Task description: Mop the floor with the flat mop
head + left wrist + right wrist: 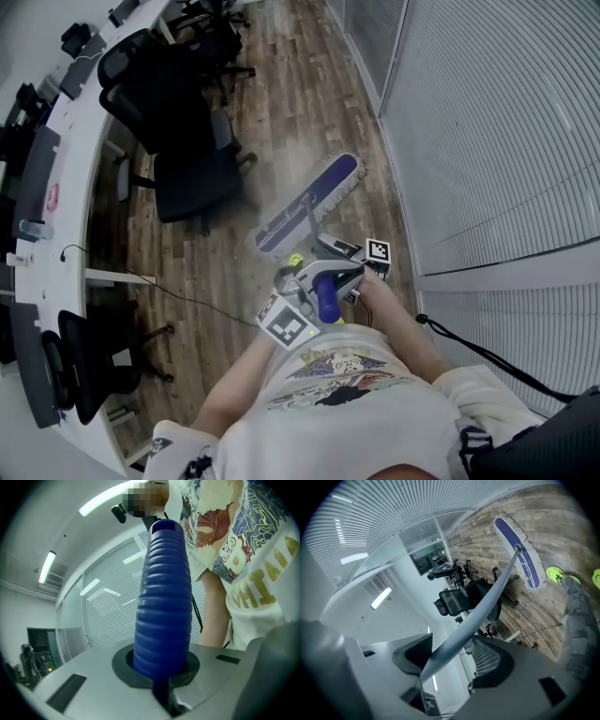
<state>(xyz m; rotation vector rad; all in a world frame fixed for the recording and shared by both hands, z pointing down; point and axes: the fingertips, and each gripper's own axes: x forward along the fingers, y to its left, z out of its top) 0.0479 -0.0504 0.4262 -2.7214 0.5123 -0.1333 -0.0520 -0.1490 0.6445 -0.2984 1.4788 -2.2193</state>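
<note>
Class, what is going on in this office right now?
A person holds a flat mop with two grippers. The left gripper is shut on the blue grip at the top; the right gripper is shut on the grey pole lower down. The mop head lies flat on the wooden floor, between black office chairs and a wall of blinds.

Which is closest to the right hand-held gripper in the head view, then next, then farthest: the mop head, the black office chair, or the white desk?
Measured from the right hand-held gripper, which is shut on the mop pole:
1. The mop head, just ahead on the floor.
2. The black office chair, farther out to the left.
3. The white desk, along the far left.
</note>
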